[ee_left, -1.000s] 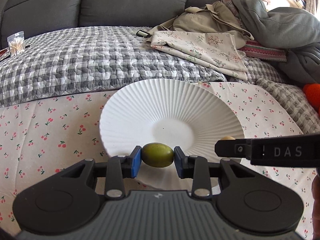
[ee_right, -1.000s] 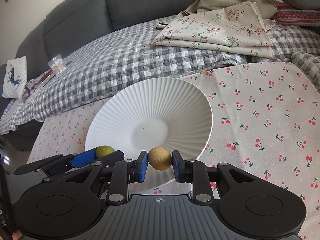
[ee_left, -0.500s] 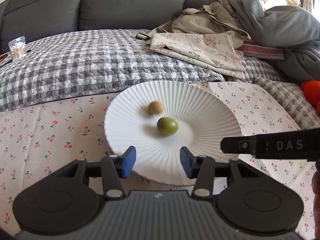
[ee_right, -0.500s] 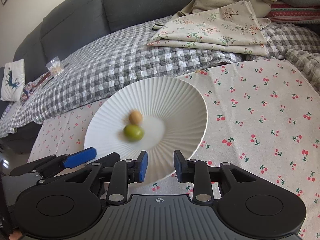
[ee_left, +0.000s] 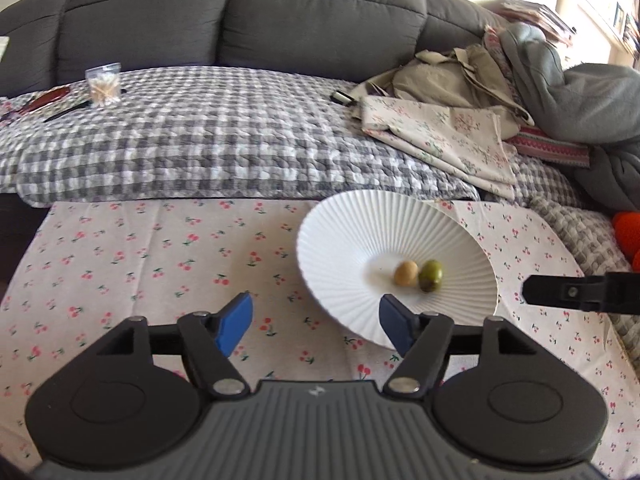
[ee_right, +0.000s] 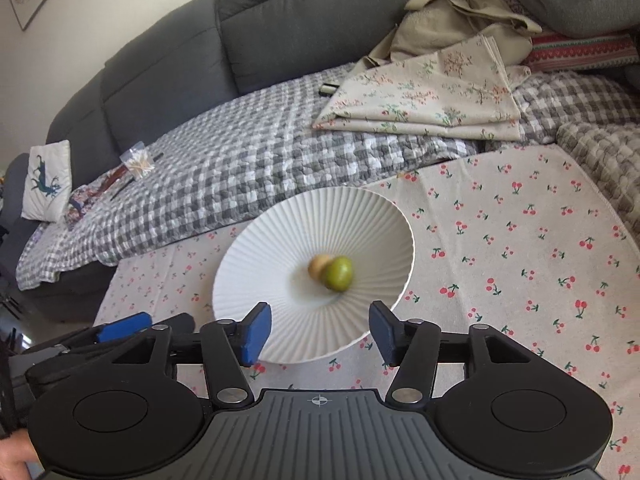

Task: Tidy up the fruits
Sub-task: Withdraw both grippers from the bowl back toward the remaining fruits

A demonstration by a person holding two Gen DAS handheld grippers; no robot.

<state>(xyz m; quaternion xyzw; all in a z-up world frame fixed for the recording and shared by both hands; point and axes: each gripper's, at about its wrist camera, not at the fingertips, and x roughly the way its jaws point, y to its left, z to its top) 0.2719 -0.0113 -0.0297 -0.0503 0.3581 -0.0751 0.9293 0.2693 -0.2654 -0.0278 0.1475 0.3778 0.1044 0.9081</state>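
A white ribbed plate (ee_left: 360, 224) (ee_right: 360, 216) lies on the cherry-print cloth (ee_left: 160, 260). In its hollow a green fruit (ee_left: 431, 275) (ee_right: 338, 272) rests against a tan fruit (ee_left: 405, 273) (ee_right: 317, 265). My left gripper (ee_left: 316, 322) hangs above the cloth, near the plate's left front rim; its jaws are opening and hold nothing. My right gripper (ee_right: 318, 332) hovers over the plate's front rim, jaws also opening and empty. In the left wrist view a black finger of the right gripper (ee_left: 576, 292) reaches in from the right edge.
Behind the cloth spreads a grey checked quilt (ee_left: 200, 148) on a dark sofa (ee_left: 240, 12). Folded floral fabric (ee_left: 440, 140) and piled clothes (ee_left: 560, 92) sit at the back right. A bag of cotton swabs (ee_left: 103, 85) lies back left. Something orange (ee_left: 626, 228) shows at the right edge.
Both grippers let go of their fruit, which dropped into the plate and rolled to rest together. Both have pulled back and upward with jaws widening; the left has shifted leftward.
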